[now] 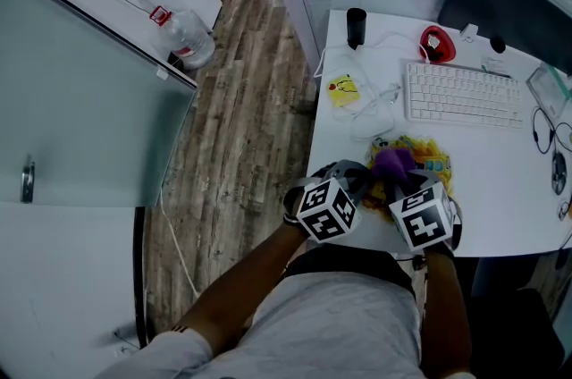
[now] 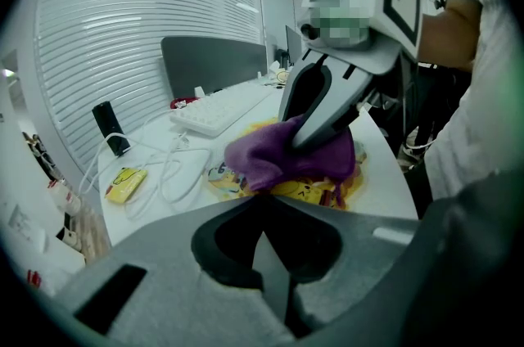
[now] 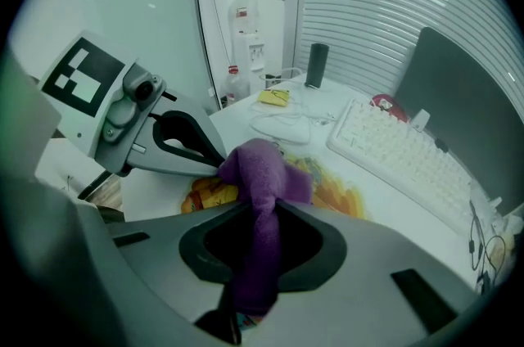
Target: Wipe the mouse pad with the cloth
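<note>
**A:** Which step are you on?

**B:** Your right claw is clamped on the purple fleece cloth, bunched over the yellow cartoon-printed mouse pad just ahead of it. Your left claw is pinched together, empty, beside the cloth. Wiping looks barely begun.

**A:** Next?

**B:** Press down and sweep. The white keyboard sits beyond the right claw and the white surface ends just behind it, so keep strokes short.

The matte grey moulded-plastic left gripper and its twin, the right gripper, each have a dark rounded hollow behind the jaws. Each carries a white cube printed with black square markers. Below the cube sits a pale housing with black curved finger arms. The person wears a pale grey short-sleeved shirt and a black waistband.
</note>
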`<control>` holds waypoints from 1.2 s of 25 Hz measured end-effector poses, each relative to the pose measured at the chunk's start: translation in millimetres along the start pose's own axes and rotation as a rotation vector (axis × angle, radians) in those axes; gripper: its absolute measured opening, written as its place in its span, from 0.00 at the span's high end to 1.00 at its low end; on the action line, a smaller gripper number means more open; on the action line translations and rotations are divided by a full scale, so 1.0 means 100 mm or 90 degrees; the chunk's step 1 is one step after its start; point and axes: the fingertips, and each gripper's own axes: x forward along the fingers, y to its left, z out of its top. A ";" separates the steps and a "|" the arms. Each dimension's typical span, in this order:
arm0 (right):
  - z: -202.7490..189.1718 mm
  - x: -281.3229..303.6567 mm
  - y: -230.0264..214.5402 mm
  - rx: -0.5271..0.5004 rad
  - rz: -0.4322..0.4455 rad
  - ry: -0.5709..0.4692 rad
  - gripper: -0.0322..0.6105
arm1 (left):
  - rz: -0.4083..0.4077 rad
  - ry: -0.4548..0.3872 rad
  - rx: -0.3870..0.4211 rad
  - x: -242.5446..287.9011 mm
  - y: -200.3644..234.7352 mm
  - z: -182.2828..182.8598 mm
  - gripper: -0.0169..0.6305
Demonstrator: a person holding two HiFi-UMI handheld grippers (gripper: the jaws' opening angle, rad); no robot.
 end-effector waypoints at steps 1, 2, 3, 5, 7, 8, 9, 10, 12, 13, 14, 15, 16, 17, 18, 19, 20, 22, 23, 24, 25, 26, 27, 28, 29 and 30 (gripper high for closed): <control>-0.06 -0.01 -0.06 0.009 -0.006 0.003 0.85 | 0.000 0.000 0.000 0.00 0.00 0.00 0.95; -0.12 -0.02 -0.13 0.018 -0.012 0.002 0.85 | 0.001 0.001 0.000 0.01 0.00 0.00 0.95; -0.19 -0.02 -0.20 0.025 -0.018 0.000 0.85 | 0.001 0.001 0.000 0.01 0.01 0.00 0.95; -0.33 -0.06 -0.34 0.043 -0.031 0.006 0.85 | 0.003 0.002 0.000 0.02 0.01 -0.01 0.95; -0.44 -0.15 -0.47 0.061 -0.045 0.020 0.85 | 0.003 0.003 0.001 0.02 0.01 -0.01 0.95; -0.50 -0.19 -0.54 0.069 -0.053 0.024 0.85 | 0.004 0.004 0.002 0.02 0.01 -0.01 0.95; -0.56 -0.23 -0.60 0.077 -0.061 0.027 0.85 | 0.004 0.005 0.002 0.01 0.01 -0.01 0.95; -0.61 -0.27 -0.66 0.086 -0.068 0.030 0.85 | 0.004 0.006 0.003 0.01 0.01 -0.01 0.95; -0.72 -0.34 -0.78 0.105 -0.083 0.034 0.85 | 0.003 0.007 0.005 0.01 0.01 -0.01 0.95; -0.77 -0.37 -0.83 0.114 -0.091 0.036 0.85 | 0.003 0.008 0.005 0.01 0.01 -0.01 0.95; -0.81 -0.40 -0.87 0.121 -0.098 0.038 0.85 | 0.004 0.008 0.006 0.01 0.00 -0.01 0.95; -0.84 -0.43 -0.91 0.126 -0.104 0.039 0.85 | 0.004 0.008 0.006 0.01 0.00 -0.01 0.95; -0.86 -0.46 -0.93 0.129 -0.108 0.039 0.85 | 0.004 0.008 0.006 0.00 0.00 -0.01 0.95; -0.86 -0.49 -0.92 0.131 -0.110 0.037 0.85 | 0.004 0.008 0.006 0.00 0.00 0.00 0.95; -0.84 -0.52 -0.90 0.131 -0.110 0.034 0.85 | 0.004 0.008 0.006 0.00 0.00 0.00 0.95; -0.81 -0.55 -0.85 0.128 -0.107 0.027 0.85 | 0.004 0.007 0.006 0.00 0.00 0.00 0.95; -0.76 -0.57 -0.79 0.125 -0.102 0.019 0.85 | 0.004 0.007 0.006 0.00 0.00 0.00 0.95; -0.63 -0.61 -0.61 0.117 -0.086 -0.001 0.85 | 0.005 0.006 0.006 0.00 0.00 -0.01 0.95; -0.56 -0.62 -0.50 0.110 -0.074 -0.011 0.85 | 0.005 0.006 0.006 0.00 0.00 0.00 0.95; -0.49 -0.62 -0.39 0.099 -0.062 -0.018 0.85 | 0.005 0.005 0.005 0.00 0.00 0.00 0.95; -0.42 -0.61 -0.26 0.087 -0.050 -0.024 0.85 | 0.004 0.005 0.005 0.00 0.00 0.00 0.95; -0.35 -0.60 -0.14 0.072 -0.038 -0.028 0.85 | 0.004 0.004 0.005 0.00 0.00 0.00 0.95; -0.29 -0.57 -0.02 0.057 -0.027 -0.031 0.85 | 0.004 0.004 0.006 -0.01 0.00 0.00 0.95; -0.25 -0.52 0.10 0.042 -0.015 -0.030 0.85 | 0.004 0.004 0.006 0.00 0.01 0.00 0.95; -0.22 -0.47 0.20 0.028 -0.003 -0.027 0.85 | 0.004 0.003 0.006 0.00 0.01 -0.01 0.95; -0.21 -0.41 0.29 0.015 0.008 -0.021 0.85 | 0.004 0.003 0.007 0.01 0.01 -0.01 0.95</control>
